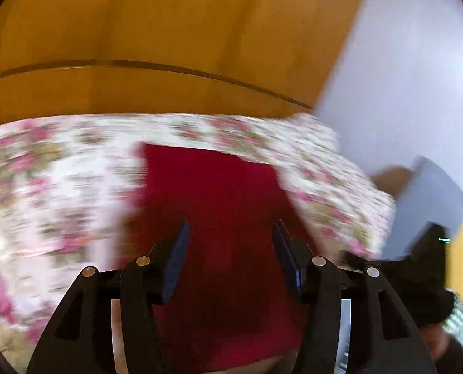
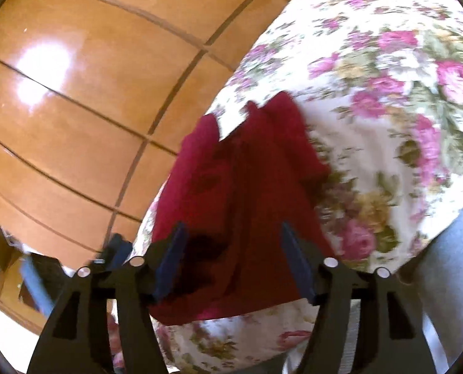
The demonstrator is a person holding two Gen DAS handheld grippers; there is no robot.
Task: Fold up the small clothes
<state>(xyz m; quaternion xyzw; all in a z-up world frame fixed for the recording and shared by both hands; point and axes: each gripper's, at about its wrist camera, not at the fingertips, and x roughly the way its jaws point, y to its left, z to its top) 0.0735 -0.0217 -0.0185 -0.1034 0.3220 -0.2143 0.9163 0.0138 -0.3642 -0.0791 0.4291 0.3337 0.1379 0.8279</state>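
A dark red garment [image 1: 219, 199] lies on a floral cloth-covered surface [image 1: 53, 187]. In the left wrist view, blurred by motion, it looks flat with straight edges. My left gripper [image 1: 231, 227] hangs open just above its near part, holding nothing. In the right wrist view the same red garment [image 2: 247, 171] looks bunched, with folds pointing away. My right gripper [image 2: 233, 229] is open over its near end, jaws wide apart and empty. The right gripper also shows at the right edge of the left wrist view [image 1: 418, 268].
The floral surface [image 2: 387, 109] ends at a rounded edge, beyond which is a glossy wooden panelled front [image 2: 91, 93]. A pale blue-grey wall [image 1: 403, 62] stands to the right in the left wrist view. A wooden frame [image 2: 10, 293] sits low at the left.
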